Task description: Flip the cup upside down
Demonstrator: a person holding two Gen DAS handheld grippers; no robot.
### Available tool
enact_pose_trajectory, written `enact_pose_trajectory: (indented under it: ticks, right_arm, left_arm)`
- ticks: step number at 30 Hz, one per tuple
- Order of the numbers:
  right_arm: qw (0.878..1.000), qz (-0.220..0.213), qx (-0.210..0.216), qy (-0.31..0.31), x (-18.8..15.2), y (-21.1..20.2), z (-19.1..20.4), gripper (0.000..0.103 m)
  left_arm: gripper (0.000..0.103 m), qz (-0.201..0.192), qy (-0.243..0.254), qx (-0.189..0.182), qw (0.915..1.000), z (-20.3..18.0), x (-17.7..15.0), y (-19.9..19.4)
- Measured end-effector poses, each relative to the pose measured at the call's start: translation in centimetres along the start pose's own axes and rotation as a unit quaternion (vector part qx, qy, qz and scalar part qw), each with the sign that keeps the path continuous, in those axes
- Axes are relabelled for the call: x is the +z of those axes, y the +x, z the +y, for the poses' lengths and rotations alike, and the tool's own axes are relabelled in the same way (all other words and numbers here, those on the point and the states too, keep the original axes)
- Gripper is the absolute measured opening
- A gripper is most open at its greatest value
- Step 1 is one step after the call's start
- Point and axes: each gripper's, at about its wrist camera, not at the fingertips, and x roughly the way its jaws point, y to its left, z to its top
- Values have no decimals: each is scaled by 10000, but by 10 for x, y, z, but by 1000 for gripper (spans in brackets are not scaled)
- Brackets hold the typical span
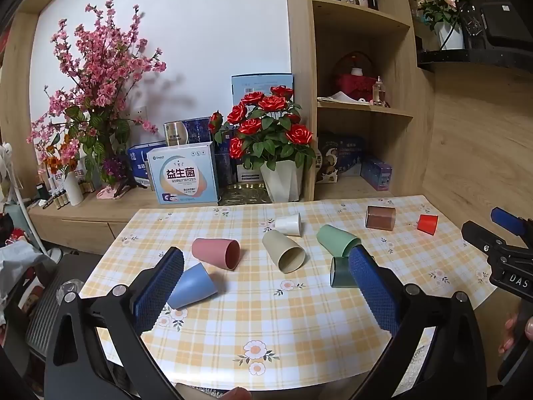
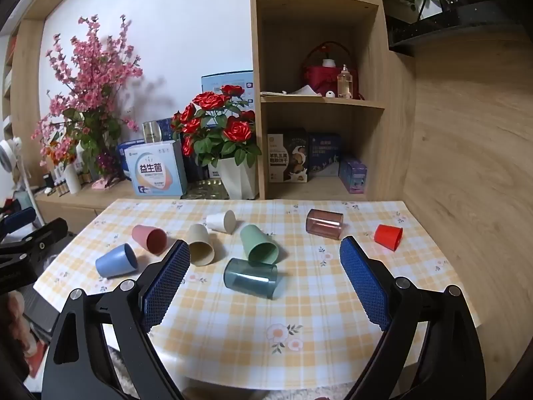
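Eight cups are seen lying on their sides on the checked table (image 2: 299, 306): blue cup (image 2: 116, 261), pink cup (image 2: 150, 238), beige cup (image 2: 200, 248), white cup (image 2: 221, 221), green cup (image 2: 260, 245), teal translucent cup (image 2: 250, 278), brown translucent cup (image 2: 324, 224), red cup (image 2: 388, 236). None is held or touched. Left hand-held gripper (image 1: 266, 286) is held above the near table edge, jaws wide apart, nothing between them. Right hand-held gripper (image 2: 263, 280) is likewise spread wide and empty, with the teal cup framed between its pads. A rose pot (image 2: 236, 180) is seen behind the table.
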Motion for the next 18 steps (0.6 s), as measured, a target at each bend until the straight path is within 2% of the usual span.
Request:
enact_pose_trajectory:
  ticks: [9, 18]
  right_arm:
    - [10000, 13, -5, 15, 4, -9, 4, 88]
    - [10000, 61, -19, 27, 3, 2, -1, 88]
  left_arm:
    - [97, -8, 6, -2, 10000, 0, 0, 0]
    - [97, -3, 10, 1, 10000, 0, 0, 0]
